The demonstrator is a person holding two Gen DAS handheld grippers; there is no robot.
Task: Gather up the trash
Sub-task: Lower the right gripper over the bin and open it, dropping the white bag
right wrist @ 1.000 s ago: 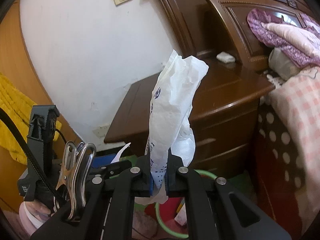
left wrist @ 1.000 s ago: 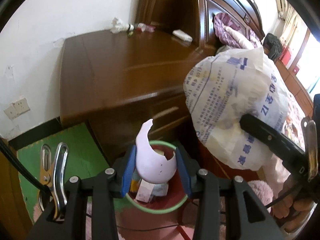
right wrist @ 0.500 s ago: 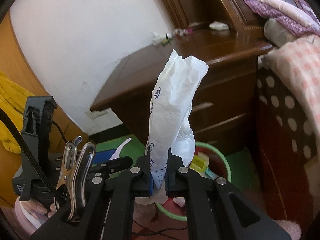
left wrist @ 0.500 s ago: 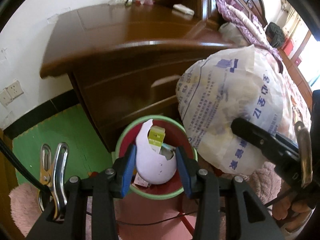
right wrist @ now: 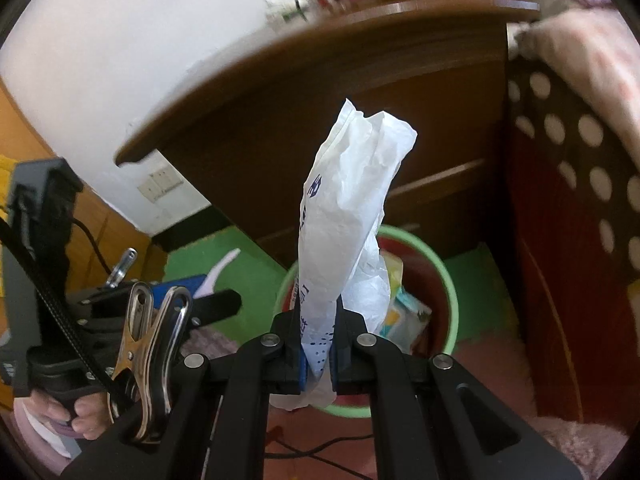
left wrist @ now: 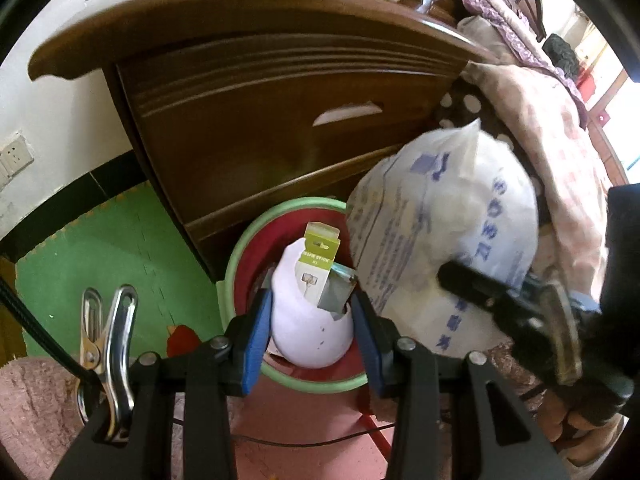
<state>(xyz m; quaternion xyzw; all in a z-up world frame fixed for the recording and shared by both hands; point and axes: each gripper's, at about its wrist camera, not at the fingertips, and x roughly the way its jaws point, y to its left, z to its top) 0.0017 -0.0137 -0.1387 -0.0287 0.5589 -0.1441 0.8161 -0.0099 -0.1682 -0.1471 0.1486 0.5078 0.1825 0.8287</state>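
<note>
The left tongs (left wrist: 311, 322) are gripping a pale broken shell-like piece (left wrist: 308, 332) (a green-topped carton (left wrist: 318, 256) is sticking out of it) directly over the red, green-rimmed bin (left wrist: 248, 248) on the floor before the wooden nightstand (left wrist: 260, 112). The right tongs (right wrist: 318, 354) are clamping tight on the twisted neck of a printed white plastic bag (right wrist: 348, 208), hanging beside the bin.

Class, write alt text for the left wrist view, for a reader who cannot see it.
The left gripper holds a pale broken shell-like piece above a red bin with a green rim, beside a dark wooden nightstand. At right, the right gripper holds a printed white plastic bag.
</note>
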